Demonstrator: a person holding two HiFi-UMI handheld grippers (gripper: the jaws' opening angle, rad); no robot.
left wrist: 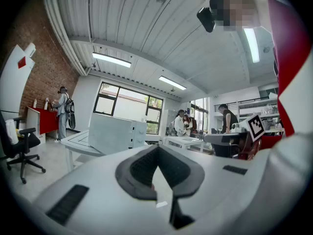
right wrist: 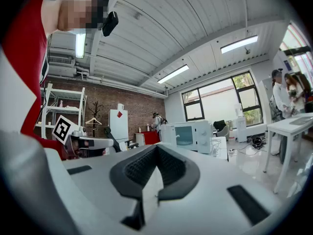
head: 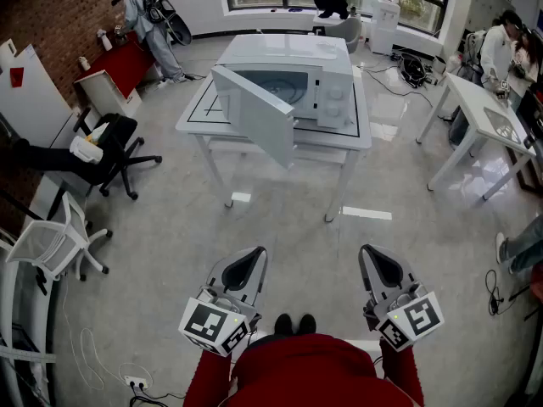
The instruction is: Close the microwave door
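**Facing an open microwave door from well back**

Ahead at 12 o'clock in the head view, one microwave [head: 314, 87] sits on a white worktop [head: 361, 134]. Its single door [head: 254, 113] hangs wide open. The door is hinged at the oven's left front corner and stands upright, and its width runs from that hinge out towards the person, so the free edge points roughly to 6 o'clock. The outer face looks towards 8 o'clock and the cavity lies open behind it.

Two grippers are held low and level, both aimed at the worktop and both well apart from it across bare floor. The left gripper [head: 248, 261] sits at 7 o'clock in the head view and the right gripper [head: 379, 261] at 5 o'clock. Each has its jaws brought fully together with nothing between them, as each gripper's own view shows.

The door's free edge falls between the two lines of aim, a little closer to the left one. The left gripper also lies on the side of the door's outer face, so it looks the better placed to push. Closing would likely mean walking forward, then pressing that face round towards 1 o'clock until it meets the oven front.
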